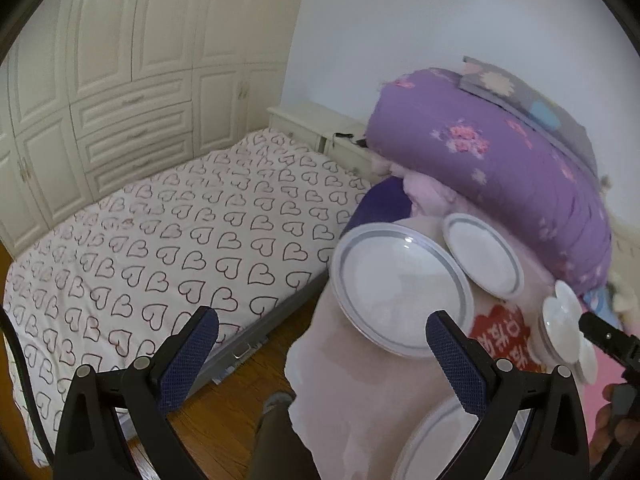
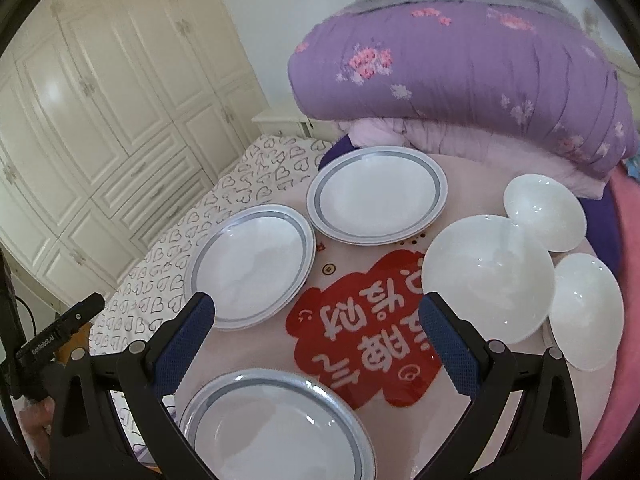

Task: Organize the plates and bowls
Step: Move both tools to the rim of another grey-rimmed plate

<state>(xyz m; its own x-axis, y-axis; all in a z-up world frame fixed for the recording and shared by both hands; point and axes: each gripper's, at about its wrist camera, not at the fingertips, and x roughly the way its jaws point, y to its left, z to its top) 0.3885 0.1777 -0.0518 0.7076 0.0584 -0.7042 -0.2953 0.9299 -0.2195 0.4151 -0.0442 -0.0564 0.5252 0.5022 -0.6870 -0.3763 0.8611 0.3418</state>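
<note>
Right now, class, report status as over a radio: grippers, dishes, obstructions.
Left gripper open, empty. Right gripper open, empty. Three grey-rimmed white plates and three plain white bowls lie unstacked. Folded purple quilt crowds behind.

Right wrist view looks down close over the plates and bowls; left wrist view faces the bed, sharing the plates at its right.

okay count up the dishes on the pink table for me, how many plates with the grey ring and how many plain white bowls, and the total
Grey-ringed plates: 3, the far plate, the left plate and the near plate.
Plain white bowls: 3, the big bowl, the far bowl and the right bowl.
Total: 6
</note>
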